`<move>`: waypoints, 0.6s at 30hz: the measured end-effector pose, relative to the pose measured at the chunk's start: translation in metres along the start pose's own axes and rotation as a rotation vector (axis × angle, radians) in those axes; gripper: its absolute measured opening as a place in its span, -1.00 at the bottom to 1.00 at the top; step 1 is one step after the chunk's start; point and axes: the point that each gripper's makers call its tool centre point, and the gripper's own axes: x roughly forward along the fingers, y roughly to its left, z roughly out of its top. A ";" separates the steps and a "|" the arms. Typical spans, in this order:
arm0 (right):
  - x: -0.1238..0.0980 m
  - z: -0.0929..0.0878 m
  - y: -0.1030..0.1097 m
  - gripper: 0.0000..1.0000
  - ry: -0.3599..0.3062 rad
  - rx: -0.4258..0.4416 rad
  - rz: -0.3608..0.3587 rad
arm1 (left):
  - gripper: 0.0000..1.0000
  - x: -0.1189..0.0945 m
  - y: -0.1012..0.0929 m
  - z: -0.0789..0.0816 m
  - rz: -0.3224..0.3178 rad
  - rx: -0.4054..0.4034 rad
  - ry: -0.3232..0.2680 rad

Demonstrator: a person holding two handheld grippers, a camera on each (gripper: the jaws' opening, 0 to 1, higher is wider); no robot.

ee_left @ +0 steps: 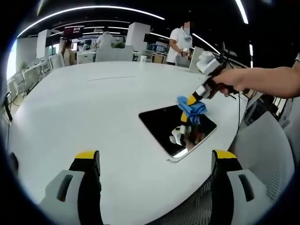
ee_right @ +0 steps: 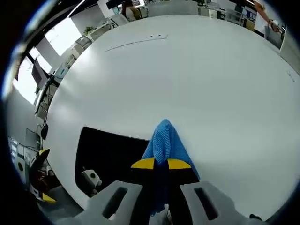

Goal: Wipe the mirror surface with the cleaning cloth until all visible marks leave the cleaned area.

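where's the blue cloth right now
The blue cloth is clamped in the right tool, pressed on the mirror's far right edge, on the white table.

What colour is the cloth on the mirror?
The cloth is blue, clearest in the right gripper view.

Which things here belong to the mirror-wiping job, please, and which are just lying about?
Job:
- mirror
- blue cleaning cloth
- right gripper, shut on the cloth
- left gripper, open, idle

Lying about:
- white table
- grey mesh chair
- people in the background
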 end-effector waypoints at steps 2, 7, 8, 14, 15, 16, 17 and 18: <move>0.003 0.001 0.005 -0.96 0.001 -0.012 -0.005 | 0.95 0.000 -0.001 0.000 -0.005 0.003 0.002; 0.008 0.005 0.021 -0.96 0.015 -0.045 0.002 | 0.95 0.001 -0.002 0.000 -0.012 0.000 0.002; 0.009 0.005 0.024 -0.96 0.017 -0.047 0.003 | 0.95 0.001 -0.002 0.000 -0.012 0.000 0.004; 0.015 0.008 0.049 -0.96 0.020 -0.085 0.021 | 0.95 0.000 -0.002 0.001 -0.009 0.010 0.001; 0.015 0.008 0.052 -0.96 0.020 -0.090 0.022 | 0.95 0.000 -0.002 0.001 -0.008 0.010 -0.001; 0.015 0.009 0.055 -0.96 0.021 -0.093 0.024 | 0.94 0.000 -0.001 0.001 -0.003 0.006 -0.002; 0.017 0.010 0.060 -0.96 0.023 -0.097 0.028 | 0.94 0.000 0.000 0.000 -0.001 0.003 0.000; 0.018 0.010 0.064 -0.96 0.023 -0.101 0.033 | 0.94 0.000 0.000 0.000 -0.001 0.001 0.001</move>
